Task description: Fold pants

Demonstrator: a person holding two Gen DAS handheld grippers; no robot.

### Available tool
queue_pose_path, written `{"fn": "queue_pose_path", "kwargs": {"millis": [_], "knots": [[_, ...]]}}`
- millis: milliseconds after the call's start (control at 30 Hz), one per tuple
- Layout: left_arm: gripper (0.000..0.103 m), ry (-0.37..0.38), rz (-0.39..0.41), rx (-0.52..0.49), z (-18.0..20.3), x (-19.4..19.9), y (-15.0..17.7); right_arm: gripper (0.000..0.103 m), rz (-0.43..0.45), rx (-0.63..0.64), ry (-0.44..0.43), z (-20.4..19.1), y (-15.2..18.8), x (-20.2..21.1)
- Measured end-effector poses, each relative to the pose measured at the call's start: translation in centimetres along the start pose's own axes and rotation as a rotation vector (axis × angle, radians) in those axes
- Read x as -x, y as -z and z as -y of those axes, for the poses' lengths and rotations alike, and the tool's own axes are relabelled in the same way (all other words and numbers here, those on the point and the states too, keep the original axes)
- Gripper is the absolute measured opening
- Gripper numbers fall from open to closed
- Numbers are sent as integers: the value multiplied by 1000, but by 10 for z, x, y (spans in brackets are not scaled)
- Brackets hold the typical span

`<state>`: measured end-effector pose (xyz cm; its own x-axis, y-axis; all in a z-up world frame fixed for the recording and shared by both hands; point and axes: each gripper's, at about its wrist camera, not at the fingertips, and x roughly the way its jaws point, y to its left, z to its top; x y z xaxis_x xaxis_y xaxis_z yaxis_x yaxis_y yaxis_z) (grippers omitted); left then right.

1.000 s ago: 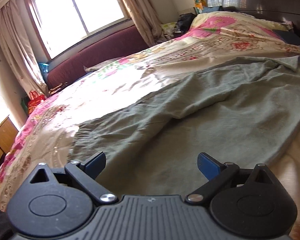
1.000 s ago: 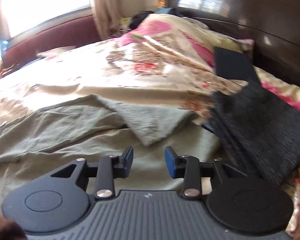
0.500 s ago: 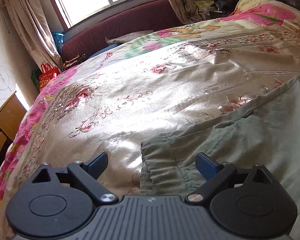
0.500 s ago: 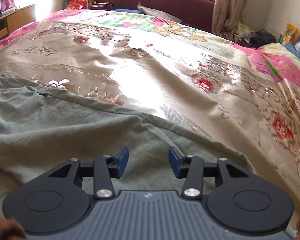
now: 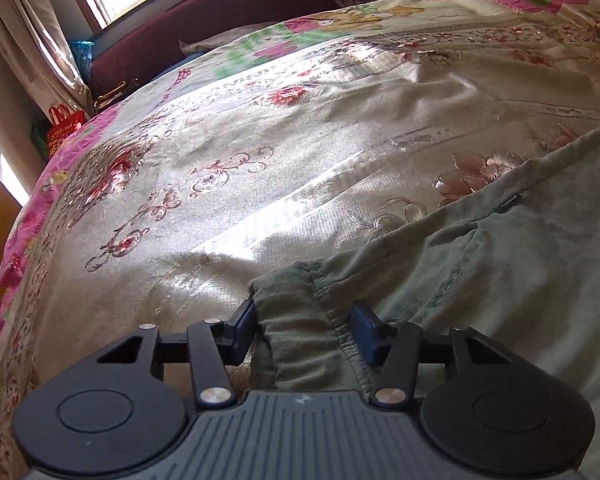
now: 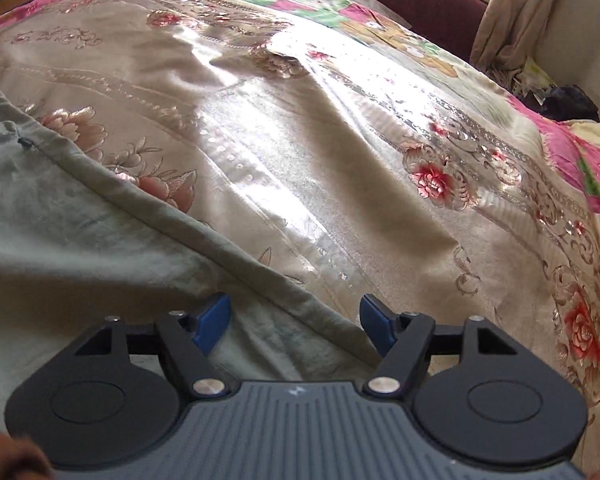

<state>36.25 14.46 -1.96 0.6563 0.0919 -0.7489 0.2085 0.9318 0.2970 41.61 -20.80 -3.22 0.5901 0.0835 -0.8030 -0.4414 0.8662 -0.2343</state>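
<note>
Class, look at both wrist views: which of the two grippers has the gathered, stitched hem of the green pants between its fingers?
The left gripper: the olive-green cotton pants' bunched hem sits between its closing jaws. The right gripper straddles only a plain folded edge.

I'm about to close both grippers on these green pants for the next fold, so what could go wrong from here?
1. The left gripper, whose jaws have just been closing, straddles only the bunched waistband corner of the olive-green cotton pants; a shallow bite could slip.
2. The right gripper, whose jaws have just been opening, sits over the pants' edge, and one fingertip is over the shiny floral satin bedspread, so it might pinch that too.
</note>
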Motion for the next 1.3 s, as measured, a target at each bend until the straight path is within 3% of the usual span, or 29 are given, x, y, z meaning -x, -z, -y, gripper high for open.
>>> {"fn": "queue_pose_path", "kwargs": {"millis": [100, 200, 267, 300, 467, 667, 767, 900, 1033, 1133, 1233, 1300], "knots": [[53, 1, -5, -16, 0, 2, -1, 69, -25, -49, -52, 13, -3, -4], [40, 27, -4, 12, -4, 2, 1, 35, -48, -73, -100, 15, -1, -1], [35, 28, -8, 28, -6, 4, 0, 10, -51, -62, -70, 6, -1, 5], [34, 20, -8, 26, -7, 5, -1, 7, -55, -57, -52, 4, -2, 7], [23, 4, 17, 41, -15, 24, -4, 4, 6, -88, -17, 1, -7, 42], [22, 5, 134, 82, -26, 89, 2, 4, 139, -99, -8, -2, -8, 118], [22, 23, 212, 120, -30, 137, 26, 4, 226, -117, -29, -13, 10, 178], [22, 59, 273, 181, -30, 197, 81, 4, 287, -114, -74, -44, 59, 247], [22, 86, 245, 195, -14, 228, 144, 4, 235, -115, -119, -87, 121, 273], [22, 92, 163, 220, -1, 220, 182, 4, 111, -142, -158, -115, 164, 248], [22, 131, 133, 262, 7, 213, 198, 4, 30, -166, -164, -131, 189, 225], [23, 121, 168, 249, 15, 216, 198, 6, -35, -115, -133, -140, 193, 215]]}}
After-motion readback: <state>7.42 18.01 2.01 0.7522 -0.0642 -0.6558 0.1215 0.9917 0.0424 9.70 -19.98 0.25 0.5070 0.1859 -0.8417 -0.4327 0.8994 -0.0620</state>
